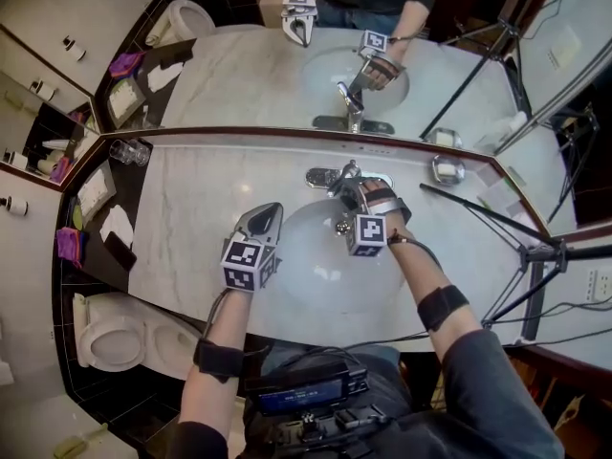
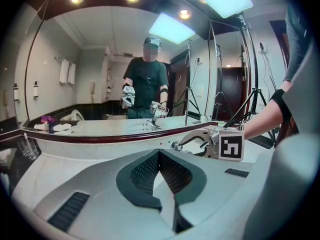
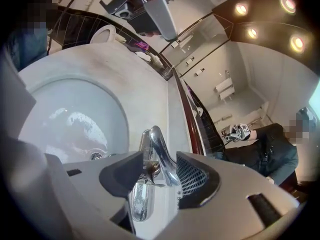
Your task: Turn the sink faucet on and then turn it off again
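right claw (image 3: pixel 159 170) is released, its jaws spread either side of the faucet (image 3: pixel 156 139) lever without clamping it. left claw (image 2: pixel 159 154) is clenched on nothing, over the white basin (image 1: pixel 306 256). a pale marble counter (image 1: pixel 191 199) spreads around both. the mirror (image 1: pixel 239 75) rises just beyond the right claw, and a toilet (image 1: pixel 110 338) sits low, left of the left claw.

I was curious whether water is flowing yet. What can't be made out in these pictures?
- Water flow: head view, the right gripper covers the faucet spout; right gripper view shows only its top.
- Drain: right gripper view, half behind a jaw.
- Metal dish: head view, contents too small.
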Demonstrator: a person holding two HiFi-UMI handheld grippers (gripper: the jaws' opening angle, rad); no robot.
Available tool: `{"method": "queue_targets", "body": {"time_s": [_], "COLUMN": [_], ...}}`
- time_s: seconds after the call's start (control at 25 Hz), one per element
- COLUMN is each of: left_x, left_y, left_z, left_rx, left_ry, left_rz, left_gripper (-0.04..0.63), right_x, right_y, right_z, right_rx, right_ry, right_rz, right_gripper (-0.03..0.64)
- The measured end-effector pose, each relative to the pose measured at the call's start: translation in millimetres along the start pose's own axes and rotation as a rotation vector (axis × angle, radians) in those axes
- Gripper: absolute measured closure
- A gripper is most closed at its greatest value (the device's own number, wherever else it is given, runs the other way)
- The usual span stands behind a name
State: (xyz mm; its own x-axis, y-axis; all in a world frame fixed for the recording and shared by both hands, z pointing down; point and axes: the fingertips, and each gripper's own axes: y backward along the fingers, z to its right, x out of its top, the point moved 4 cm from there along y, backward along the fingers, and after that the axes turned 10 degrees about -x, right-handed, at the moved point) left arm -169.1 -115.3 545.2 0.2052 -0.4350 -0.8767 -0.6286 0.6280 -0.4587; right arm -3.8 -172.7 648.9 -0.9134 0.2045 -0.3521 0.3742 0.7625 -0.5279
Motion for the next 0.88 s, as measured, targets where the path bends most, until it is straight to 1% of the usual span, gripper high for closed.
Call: {"method": "queue_targets", "body": {"time_s": [0.12, 0.2, 0.36, 0.44, 0.52, 0.88], "left_x": [-0.6, -1.8, -4.6, -5.7, -7.5, -8.1], "left_y": [0.7, 1.2, 1.4, 1.0, -0.4, -5.9], "left_z": [-2.4, -4.2, -8.6, -10.2, -10.2, -10.8], "left_rx": [0.003, 0.005, 0.011, 0.011, 0.009, -0.004], "left_ry": [0.003, 0.005, 0.011, 0.014, 0.017, 0.018], "left_rz": [-0.001, -0.003, -0.006, -0.008, -0.010, -0.014], "left_gripper": [0.600, 0.600, 0.600, 0.600, 0.600, 0.600], "right_x": [-2.6, -5.5, -1.8, -0.4, 0.6, 2.8], "right_y": [-10.2, -20.0, -29.2, -31.6, -32.3, -30.0], "right_z": [-2.2, -4.5, 3.0, 6.4, 7.1, 17.2], "right_rx": [0.012, 0.007, 0.004, 0.001, 0.001, -0.024], "right_ry": [0.038, 0.043, 0.021, 0.018, 0.015, -0.039], "right_rz": [-0.025, -0.034, -0.040, -0.042, -0.040, -0.037], "right_gripper": [0.383, 0.385, 0.388, 0.410, 0.414, 0.417]}}
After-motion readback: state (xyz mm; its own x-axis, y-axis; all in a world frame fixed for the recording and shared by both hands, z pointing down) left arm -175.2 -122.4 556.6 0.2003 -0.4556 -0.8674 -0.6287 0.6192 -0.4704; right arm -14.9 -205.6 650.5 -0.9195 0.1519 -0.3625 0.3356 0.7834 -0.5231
